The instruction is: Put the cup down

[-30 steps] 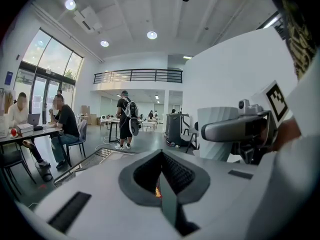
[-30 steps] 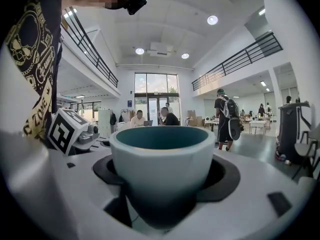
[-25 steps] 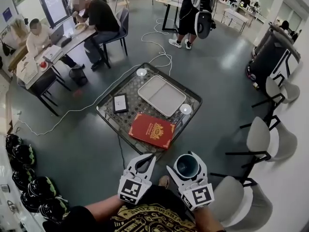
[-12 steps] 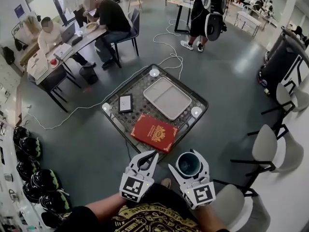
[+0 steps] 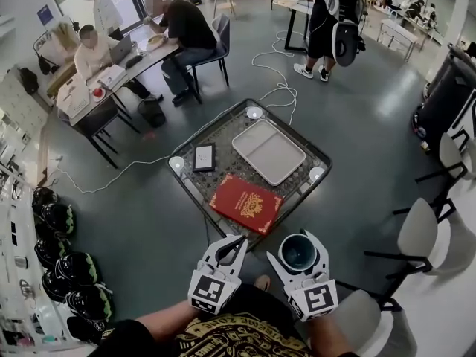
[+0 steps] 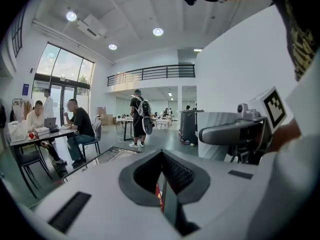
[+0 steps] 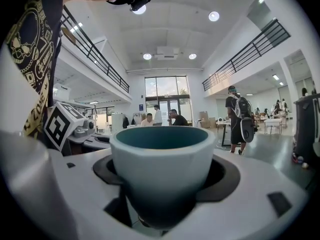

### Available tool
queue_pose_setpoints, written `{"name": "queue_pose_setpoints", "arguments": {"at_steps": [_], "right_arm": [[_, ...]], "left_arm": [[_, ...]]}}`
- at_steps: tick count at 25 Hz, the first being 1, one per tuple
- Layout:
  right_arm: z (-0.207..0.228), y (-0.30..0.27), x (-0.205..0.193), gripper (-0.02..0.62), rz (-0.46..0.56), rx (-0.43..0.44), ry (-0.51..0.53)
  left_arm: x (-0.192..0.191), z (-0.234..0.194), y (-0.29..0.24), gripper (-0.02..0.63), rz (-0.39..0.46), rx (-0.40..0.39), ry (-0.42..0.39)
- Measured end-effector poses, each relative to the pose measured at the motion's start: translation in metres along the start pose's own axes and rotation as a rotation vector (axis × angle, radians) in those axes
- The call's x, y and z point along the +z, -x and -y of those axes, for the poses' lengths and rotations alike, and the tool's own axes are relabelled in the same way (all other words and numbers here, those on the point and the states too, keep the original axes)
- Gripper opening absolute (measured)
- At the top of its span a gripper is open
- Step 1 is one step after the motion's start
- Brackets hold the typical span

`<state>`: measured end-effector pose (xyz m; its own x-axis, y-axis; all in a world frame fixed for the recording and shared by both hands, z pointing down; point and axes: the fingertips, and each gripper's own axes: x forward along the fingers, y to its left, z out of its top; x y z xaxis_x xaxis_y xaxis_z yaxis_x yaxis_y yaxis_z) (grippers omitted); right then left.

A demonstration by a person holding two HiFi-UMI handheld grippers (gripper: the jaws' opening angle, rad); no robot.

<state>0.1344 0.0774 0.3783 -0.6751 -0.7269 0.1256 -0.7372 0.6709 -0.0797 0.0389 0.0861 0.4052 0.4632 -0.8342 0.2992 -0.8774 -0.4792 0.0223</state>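
A pale blue cup [image 5: 299,253] with a dark teal inside stands upright between the jaws of my right gripper [image 5: 299,242], which is shut on it. In the right gripper view the cup [image 7: 162,156] fills the middle, held at its lower body. My left gripper [image 5: 235,244] hangs beside it on the left, shut and with nothing in it; its jaws meet in the left gripper view [image 6: 162,196]. Both grippers are in the air above the floor, just short of the near corner of the low glass table [image 5: 192,188].
On the table lie a red book [image 5: 245,203], a grey tray [image 5: 269,151] and a small black tablet [image 5: 204,157]. A white cable [image 5: 134,171] runs over the floor. Chairs [image 5: 420,229] stand at the right, helmets [image 5: 56,218] at the left, and people sit at a desk [image 5: 111,76].
The cup stays gripped in the right gripper. The view has shifted, so the table and both grippers sit slightly further right in the picture. The left gripper stays shut.
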Motion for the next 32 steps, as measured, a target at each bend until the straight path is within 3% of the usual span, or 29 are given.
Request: {"name": "queue_pose_setpoints", "arguments": {"at_steps": [7, 15, 32], "right_arm": [[0.003, -0.007, -0.011, 0.373, -0.019, -0.006, -0.004], [0.024, -0.028, -0.005, 0.371, -0.038, -0.077, -0.004], [0.049, -0.118, 0.003, 0.373, -0.096, -0.107, 0.002]], "left_arm": [[-0.01, -0.004, -0.011, 0.003, -0.008, -0.012, 0.011], [0.001, -0.018, -0.047, 0.003, 0.002, -0.09, 0.007], [0.006, -0.103, -0.1, 0.003, -0.019, -0.097, 0.031]]}}
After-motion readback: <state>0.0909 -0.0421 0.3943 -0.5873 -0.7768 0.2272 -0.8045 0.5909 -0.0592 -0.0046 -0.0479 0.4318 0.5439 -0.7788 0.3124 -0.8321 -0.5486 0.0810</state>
